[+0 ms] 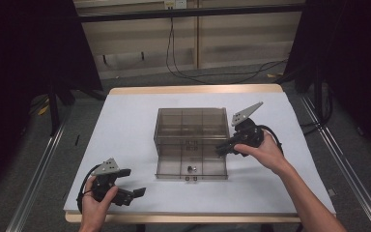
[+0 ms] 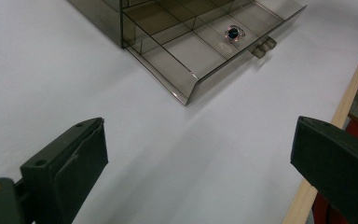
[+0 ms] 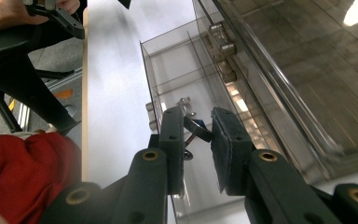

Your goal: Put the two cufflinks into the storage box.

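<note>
Smoky clear cabinet (image 1: 188, 121) at mid-bench (image 1: 125, 125), its lowest drawer (image 1: 192, 177) pulled out toward you so the divided compartments lie open from above. A small round piece (image 1: 191, 168) with a blue centre lies in a front compartment of that drawer, just behind the front wall. Your right claw (image 1: 221, 148) hangs at the drawer's right edge, jaws drawn narrow. In the right gripper view a short dark strip (image 3: 198, 129) crosses the gap, but you cannot tell whether it is pinched or merely seen beyond the jaws. This pose probably serves to drop something in or pick something out. Your left claw (image 1: 133, 182) rests wide and empty at the near left corner, well apart from the drawer, probably parked to leave the right hand room.
</note>
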### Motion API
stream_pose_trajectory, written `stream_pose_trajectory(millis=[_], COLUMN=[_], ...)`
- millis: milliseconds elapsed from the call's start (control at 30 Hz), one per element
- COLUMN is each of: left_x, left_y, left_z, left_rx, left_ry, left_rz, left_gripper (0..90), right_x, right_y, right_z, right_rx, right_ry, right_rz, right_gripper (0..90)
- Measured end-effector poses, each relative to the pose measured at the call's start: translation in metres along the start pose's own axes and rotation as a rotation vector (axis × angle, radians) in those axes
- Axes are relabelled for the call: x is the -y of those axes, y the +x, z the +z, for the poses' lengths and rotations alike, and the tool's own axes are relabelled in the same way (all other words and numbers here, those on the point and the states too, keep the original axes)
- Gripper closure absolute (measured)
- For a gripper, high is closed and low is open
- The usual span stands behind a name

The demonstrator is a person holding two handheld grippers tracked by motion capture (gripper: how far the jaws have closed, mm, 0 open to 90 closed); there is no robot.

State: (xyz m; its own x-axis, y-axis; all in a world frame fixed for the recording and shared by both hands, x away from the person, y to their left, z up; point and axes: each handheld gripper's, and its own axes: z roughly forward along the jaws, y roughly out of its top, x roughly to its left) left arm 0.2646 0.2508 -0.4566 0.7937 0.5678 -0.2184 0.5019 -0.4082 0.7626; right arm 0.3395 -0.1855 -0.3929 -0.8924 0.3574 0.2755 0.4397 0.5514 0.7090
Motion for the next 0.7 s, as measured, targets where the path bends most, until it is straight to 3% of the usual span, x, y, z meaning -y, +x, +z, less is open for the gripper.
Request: stream_pose_trajectory(millis=[700], left_x=[0.001], left_y=[0.001], left_z=[-0.002], left_rx=[0.005], left_ry=[-0.011], left_rz=[-0.004], left_gripper=[3.7], right_x=[-0.036], right_y=[0.004], right_z=[0.037], right_rx=[-0.021], right_ry=[0.097], right_rz=[-0.05], right_gripper=[75.4])
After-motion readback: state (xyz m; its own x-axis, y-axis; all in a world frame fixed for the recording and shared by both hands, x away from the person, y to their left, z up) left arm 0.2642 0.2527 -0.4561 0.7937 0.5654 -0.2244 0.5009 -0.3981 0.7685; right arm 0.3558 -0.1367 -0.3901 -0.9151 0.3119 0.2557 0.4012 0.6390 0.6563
